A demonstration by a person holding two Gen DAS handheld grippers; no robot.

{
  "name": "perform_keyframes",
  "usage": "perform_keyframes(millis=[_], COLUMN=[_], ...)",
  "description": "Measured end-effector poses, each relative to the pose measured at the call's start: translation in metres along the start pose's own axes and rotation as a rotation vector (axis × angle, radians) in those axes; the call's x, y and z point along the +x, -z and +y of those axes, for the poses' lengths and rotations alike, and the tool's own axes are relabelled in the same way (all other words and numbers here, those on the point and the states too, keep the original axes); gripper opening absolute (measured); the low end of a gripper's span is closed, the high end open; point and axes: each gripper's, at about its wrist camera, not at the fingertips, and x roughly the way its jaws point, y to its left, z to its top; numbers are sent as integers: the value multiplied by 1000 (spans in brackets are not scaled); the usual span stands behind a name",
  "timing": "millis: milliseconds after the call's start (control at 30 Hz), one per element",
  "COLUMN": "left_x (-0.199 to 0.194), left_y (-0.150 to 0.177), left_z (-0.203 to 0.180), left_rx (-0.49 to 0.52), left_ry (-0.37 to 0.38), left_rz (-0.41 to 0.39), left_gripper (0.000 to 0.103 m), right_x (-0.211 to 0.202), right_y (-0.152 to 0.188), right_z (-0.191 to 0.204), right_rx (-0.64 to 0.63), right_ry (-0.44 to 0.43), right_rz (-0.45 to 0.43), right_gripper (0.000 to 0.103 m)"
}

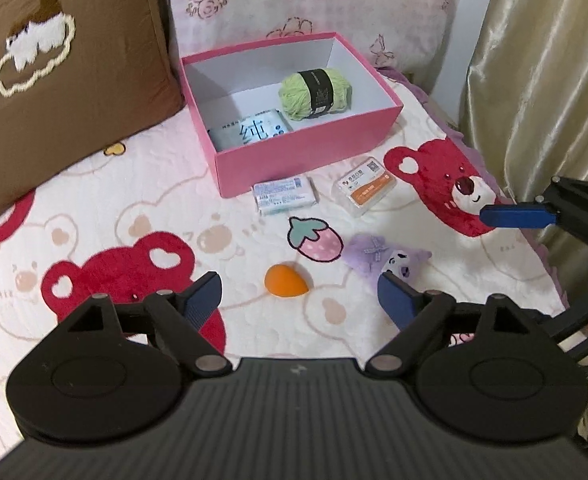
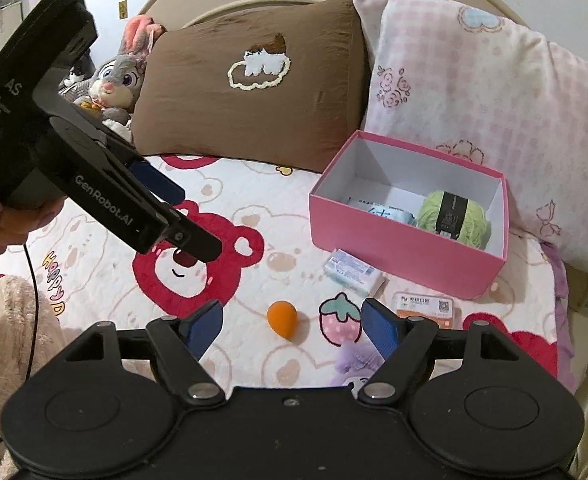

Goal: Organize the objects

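A pink box [image 1: 305, 148] [image 2: 393, 244] stands open on the bed; inside lie a green yarn ball [image 1: 315, 94] [image 2: 453, 218] and a white tissue pack [image 1: 250, 130] [image 2: 385, 212]. In front of it on the blanket lie a small white packet [image 1: 285, 195] [image 2: 351, 272], a clear orange-labelled case [image 1: 365, 186] [image 2: 427, 310], an orange makeup sponge [image 1: 285, 280] [image 2: 282, 318] and a purple plush [image 1: 385, 258] [image 2: 353, 362]. My left gripper [image 1: 297, 300] is open and empty above the sponge. My right gripper [image 2: 292, 326] is open and empty, near the sponge and plush.
A brown pillow [image 1: 62, 80] [image 2: 250, 92] and a pink checked pillow [image 1: 313, 0] [image 2: 485, 100] lean behind the box. A grey bunny plush [image 2: 118, 80] sits at the far left. A curtain [image 1: 541, 80] hangs at the bed's right edge.
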Motion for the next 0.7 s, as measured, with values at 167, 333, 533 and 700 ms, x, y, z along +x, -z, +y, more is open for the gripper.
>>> perform_keyframes(millis=[167,333,533,700], left_x=[6,13,35,62], left_y=[10,17,24,29], left_z=[-1,-4,0,10], left_rx=[22,47,41,37], left_ry=[-4,-3,22,14], left_rz=[-55,-84,-90,-80], left_gripper=[85,91,97,97], right_x=[7,14,39,61], right_y=[14,18,27,30], right_z=[1,-9,-8,-8], right_rx=[-1,136,131,92], right_ry=[35,-5,-16,-55], right_rz=[-49,-42,-4,0], right_gripper=[80,80,86,86])
